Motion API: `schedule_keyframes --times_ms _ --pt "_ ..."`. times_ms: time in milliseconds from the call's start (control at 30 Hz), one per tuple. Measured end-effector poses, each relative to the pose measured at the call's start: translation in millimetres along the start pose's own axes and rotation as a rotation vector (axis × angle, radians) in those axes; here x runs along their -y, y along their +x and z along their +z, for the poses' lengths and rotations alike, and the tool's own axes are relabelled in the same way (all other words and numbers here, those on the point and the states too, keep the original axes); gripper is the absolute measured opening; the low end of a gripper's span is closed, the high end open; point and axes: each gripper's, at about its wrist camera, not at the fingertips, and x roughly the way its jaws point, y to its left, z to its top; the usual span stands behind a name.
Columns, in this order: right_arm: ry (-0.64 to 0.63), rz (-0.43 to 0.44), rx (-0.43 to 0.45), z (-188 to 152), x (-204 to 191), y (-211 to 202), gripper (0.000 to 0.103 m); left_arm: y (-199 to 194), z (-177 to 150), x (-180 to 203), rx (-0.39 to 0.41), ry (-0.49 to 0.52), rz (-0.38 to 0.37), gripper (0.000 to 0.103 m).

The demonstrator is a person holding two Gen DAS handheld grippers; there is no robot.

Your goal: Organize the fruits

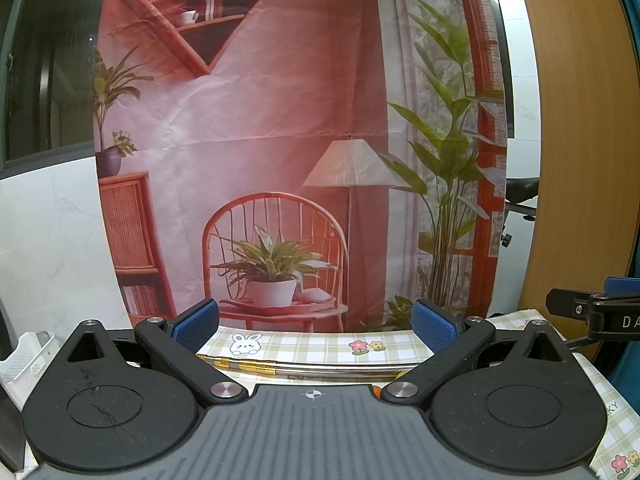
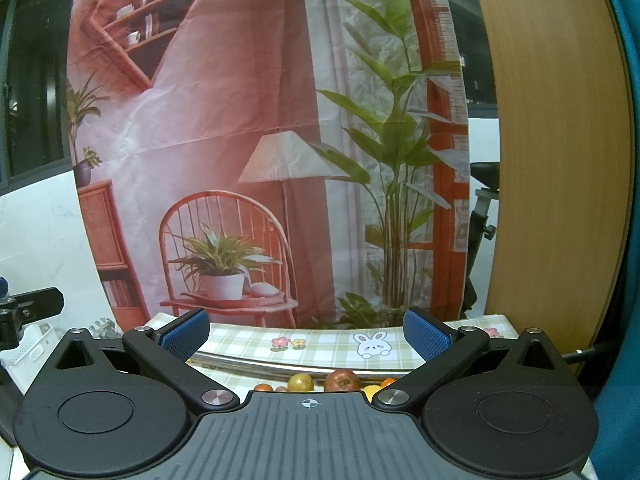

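Both grippers point level at a printed backdrop above a table with a checked cloth (image 2: 320, 344). My right gripper (image 2: 306, 338) is open and empty. Just under it several fruits peek over the gripper body: a red apple (image 2: 342, 380), a yellow-green fruit (image 2: 300, 382), small orange ones (image 2: 263, 387) and a yellow one (image 2: 371, 390). A metal tray rim (image 2: 280, 368) runs behind them. My left gripper (image 1: 314, 326) is open and empty above the same rim (image 1: 320, 368); an orange bit (image 1: 376, 390) shows at its body. The other gripper shows at each view's edge (image 1: 592, 312).
A white slotted basket (image 1: 28, 354) stands at the table's left, also in the right wrist view (image 2: 28, 344). The room-scene backdrop (image 1: 280, 140) hangs close behind the table. A wooden panel (image 1: 580, 160) stands at the right.
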Motion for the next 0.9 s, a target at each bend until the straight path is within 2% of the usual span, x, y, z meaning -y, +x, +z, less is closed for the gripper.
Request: schedule_keyframes --times_ms 433,633,900 --pt "0.001 0.004 0.0 0 2 -1 0.103 0 -1 2 0.001 0.003 -0.003 0.103" --pt "0.005 0.007 -0.006 -2 0 3 0.103 5 -3 4 -0.014 0.005 0.023 0.103" --pt "0.015 0.025 -0.035 -12 4 15 0.103 26 -16 -11 -0.054 -0.063 0.007 0.103"
